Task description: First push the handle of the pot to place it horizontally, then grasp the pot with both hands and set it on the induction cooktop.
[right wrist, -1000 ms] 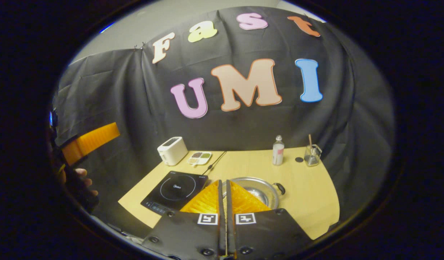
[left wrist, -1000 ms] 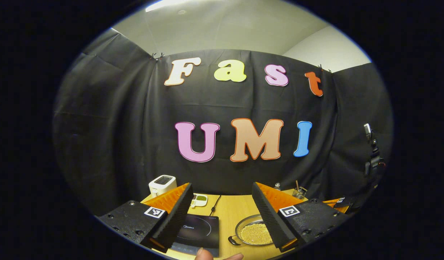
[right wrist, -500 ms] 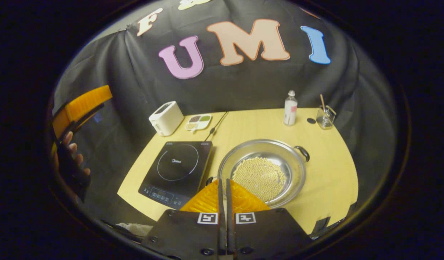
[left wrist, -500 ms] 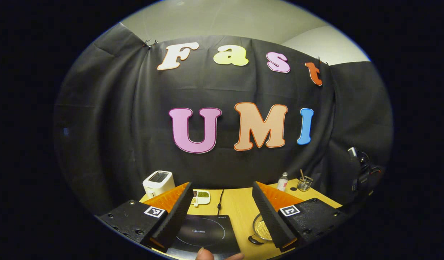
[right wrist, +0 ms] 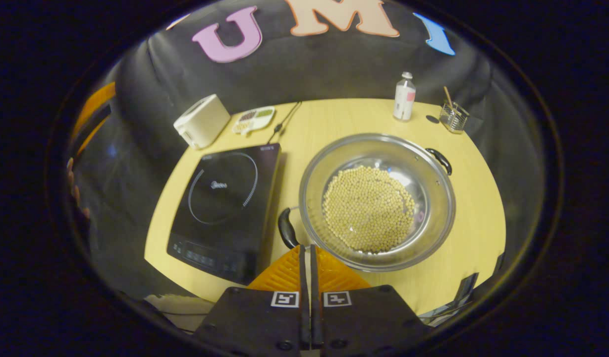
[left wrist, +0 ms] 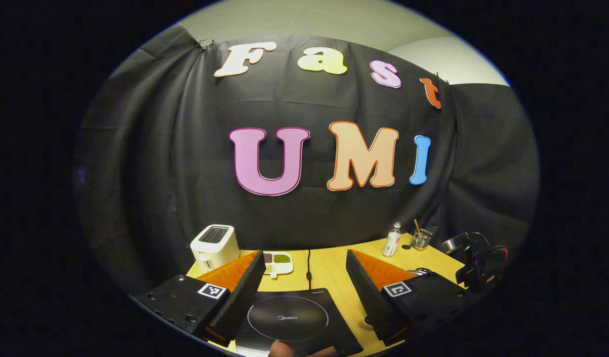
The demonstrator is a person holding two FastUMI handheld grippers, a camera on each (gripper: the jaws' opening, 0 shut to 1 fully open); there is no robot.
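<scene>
Pot [right wrist: 378,201] sits just beyond closed right gripper [right wrist: 309,255].

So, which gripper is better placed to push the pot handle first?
Right. The right gripper is shut just before the near black handle of the steel pot. The left gripper is open over the black induction cooktop.

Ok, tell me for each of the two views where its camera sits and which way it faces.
Left gripper view: rides the left gripper, held low at the table's near edge, facing level toward the booth wall; its own fingers stand apart over the induction cooktop, with a fingertip at the bottom.
Right gripper view: rides the right gripper, raised and tilted down at the pot of beans; fingers together near the pot's front handle.
Shared: cooktop, toaster, bottle, glass cup.
</scene>
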